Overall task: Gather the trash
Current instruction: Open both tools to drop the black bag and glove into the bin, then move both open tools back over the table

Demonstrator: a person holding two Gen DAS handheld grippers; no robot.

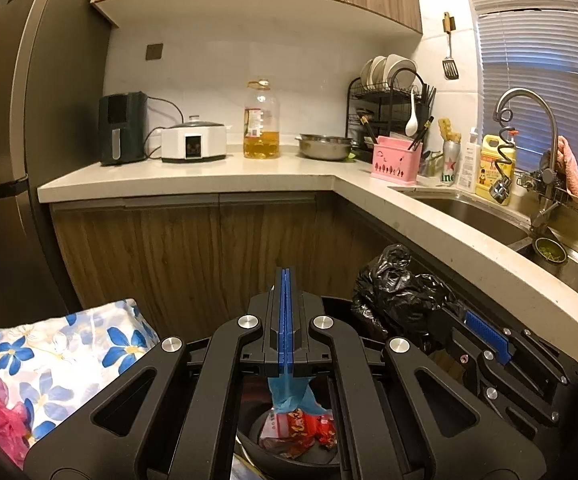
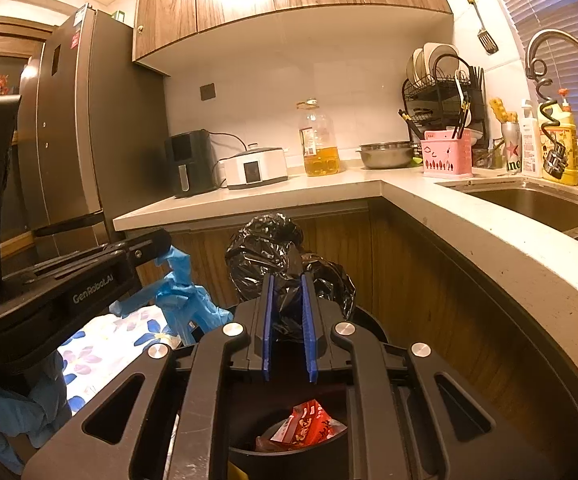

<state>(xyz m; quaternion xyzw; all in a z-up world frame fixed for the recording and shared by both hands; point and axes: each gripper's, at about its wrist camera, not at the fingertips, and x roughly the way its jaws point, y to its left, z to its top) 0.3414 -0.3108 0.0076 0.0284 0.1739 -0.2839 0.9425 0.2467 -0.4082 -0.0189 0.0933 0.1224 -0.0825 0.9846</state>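
Observation:
My left gripper [image 1: 285, 276] is shut on a crumpled blue plastic glove [image 1: 291, 394], which hangs below the fingers over a black trash bin [image 1: 289, 454]. The bin holds red snack wrappers [image 1: 309, 430]. The glove also shows in the right wrist view [image 2: 181, 296], held by the left gripper [image 2: 161, 246]. My right gripper [image 2: 287, 280] has its jaws partly closed around a fold of the black trash bag [image 2: 273, 248], above the bin [image 2: 289, 456] with the red wrappers [image 2: 309, 426]. The bag also shows in the left wrist view [image 1: 397, 292], with the right gripper [image 1: 485, 334] beside it.
An L-shaped counter [image 1: 209, 176] carries an air fryer [image 1: 123, 128], a cooker [image 1: 193, 140], an oil bottle [image 1: 261, 120], a steel bowl [image 1: 325, 146], a dish rack [image 1: 389, 104] and a pink holder [image 1: 397, 158]. A sink [image 1: 473, 212] is at right, a fridge [image 1: 5, 120] at left, a floral cloth [image 1: 49, 356] beside the bin.

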